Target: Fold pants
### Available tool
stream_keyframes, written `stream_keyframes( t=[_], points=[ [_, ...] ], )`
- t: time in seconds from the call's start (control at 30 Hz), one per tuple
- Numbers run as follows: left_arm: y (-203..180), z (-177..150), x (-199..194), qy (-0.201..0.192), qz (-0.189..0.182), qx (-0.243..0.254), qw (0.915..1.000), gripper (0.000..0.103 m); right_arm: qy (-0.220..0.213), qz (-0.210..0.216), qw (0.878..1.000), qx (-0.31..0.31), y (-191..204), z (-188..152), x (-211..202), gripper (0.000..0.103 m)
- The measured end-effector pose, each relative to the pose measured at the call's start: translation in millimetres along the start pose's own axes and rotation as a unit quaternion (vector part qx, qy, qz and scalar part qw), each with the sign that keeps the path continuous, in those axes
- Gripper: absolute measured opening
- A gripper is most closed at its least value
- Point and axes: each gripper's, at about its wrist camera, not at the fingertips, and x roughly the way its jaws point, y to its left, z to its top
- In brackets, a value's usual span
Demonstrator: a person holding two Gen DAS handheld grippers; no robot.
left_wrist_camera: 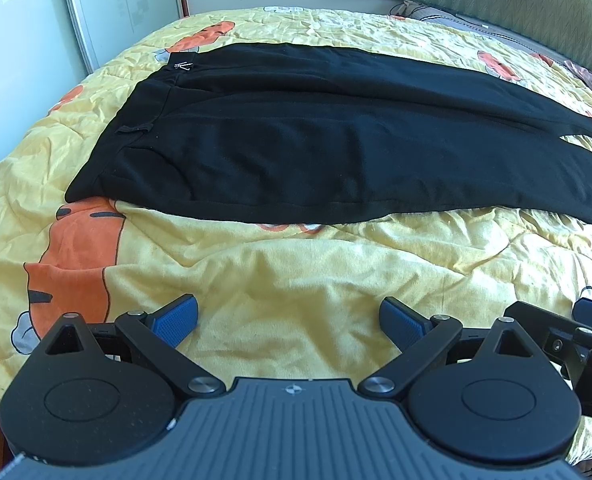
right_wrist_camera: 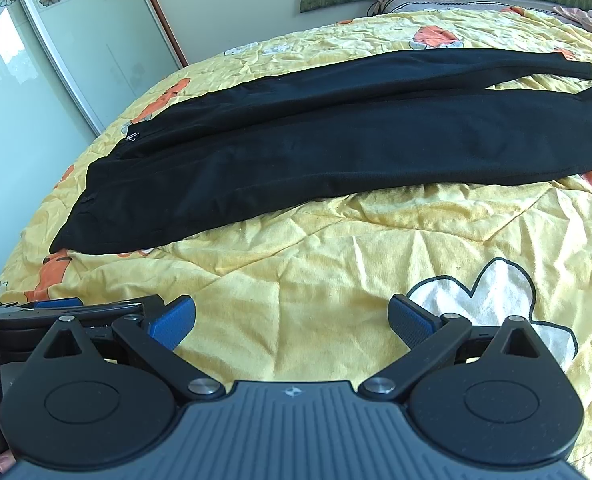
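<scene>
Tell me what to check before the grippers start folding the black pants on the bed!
1. Pants lying flat on the yellow quilt: ok, spread out lengthwise with both legs side by side.
2. Left hand-held gripper open and empty: ok, fingers wide apart over bare quilt.
3. Right hand-held gripper open and empty: ok, fingers wide apart, nothing between them.
4. Grippers touching the pants: not ok yet, both sit short of the near edge.
5. Waistband in view: ok, at the left end.
6. Leg cuffs lined up: not ok, the legs spread apart at the right end.
</scene>
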Motion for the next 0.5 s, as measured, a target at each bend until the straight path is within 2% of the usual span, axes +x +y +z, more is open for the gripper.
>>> stream_keyframes(
  t=[0.5],
  points=[
    [-0.2, 0.2, 0.0, 0.000, 0.000, 0.000, 1.0000, 0.099, -0.002, 0.006, 1.000, -0.002, 0.7, 0.1, -1.2, 0.103]
  ],
)
